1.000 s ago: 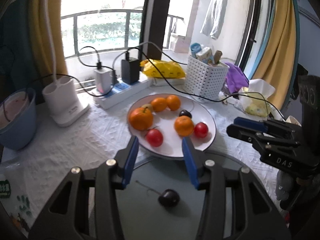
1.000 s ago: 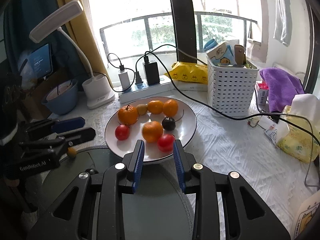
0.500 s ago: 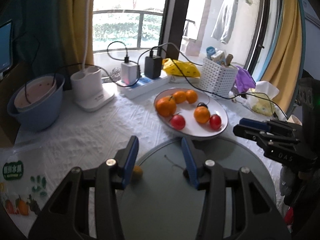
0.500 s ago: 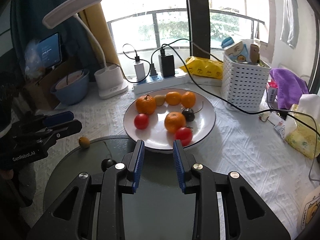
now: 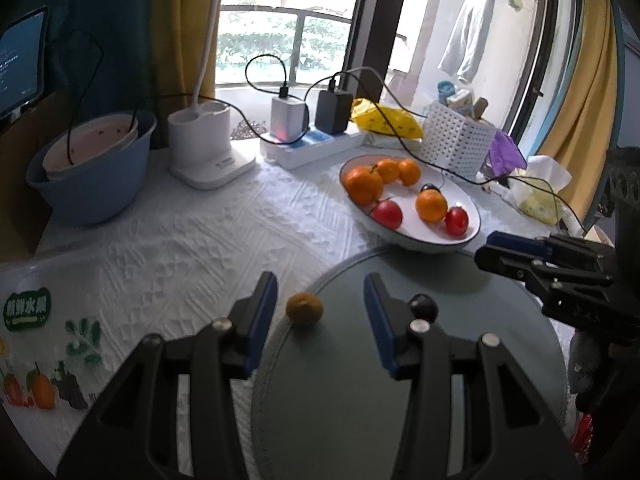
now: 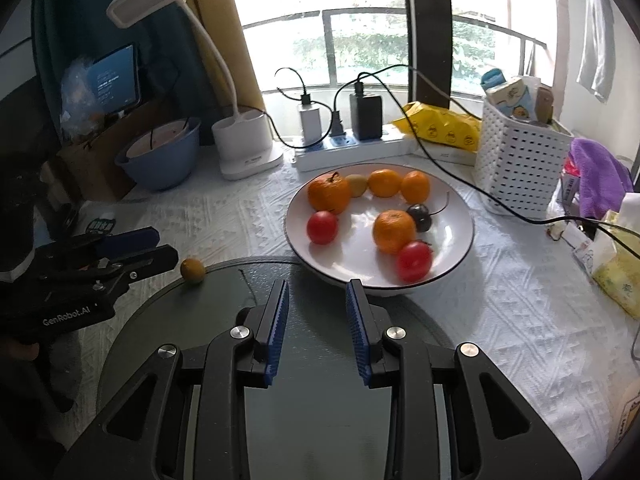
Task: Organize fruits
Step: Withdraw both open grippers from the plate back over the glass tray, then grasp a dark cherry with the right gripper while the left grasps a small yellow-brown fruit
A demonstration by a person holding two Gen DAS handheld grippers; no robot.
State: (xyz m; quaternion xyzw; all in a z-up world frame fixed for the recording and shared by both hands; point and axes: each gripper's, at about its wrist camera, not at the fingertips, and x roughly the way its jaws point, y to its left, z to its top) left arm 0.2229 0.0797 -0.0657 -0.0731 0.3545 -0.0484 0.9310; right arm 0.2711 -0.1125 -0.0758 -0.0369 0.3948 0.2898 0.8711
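Observation:
A white plate point(image 5: 472, 216) point(image 6: 460, 216) holds several oranges, two red tomatoes and a dark cherry. A small yellow-orange fruit point(image 5: 304, 309) point(image 6: 193, 269) lies at the left rim of a round grey-green mat point(image 5: 360, 392) point(image 6: 224, 320). A dark cherry point(image 5: 423, 306) lies on the mat, partly behind my left gripper's right finger. My left gripper point(image 5: 320, 316) is open and empty, with the small fruit between its fingers just ahead. My right gripper point(image 6: 316, 320) is open and empty over the mat, short of the plate.
A blue bowl point(image 5: 92, 184), a white lamp base point(image 5: 204, 148), a power strip with chargers point(image 5: 312, 144) and a white basket point(image 6: 520, 160) stand at the back. Cables cross over the plate. A fruit bag point(image 5: 32, 352) lies at the left.
My left gripper has swung left and pulled back from the plate, so the small fruit now sits between its fingers. My right gripper has pulled back a little and opened wider.

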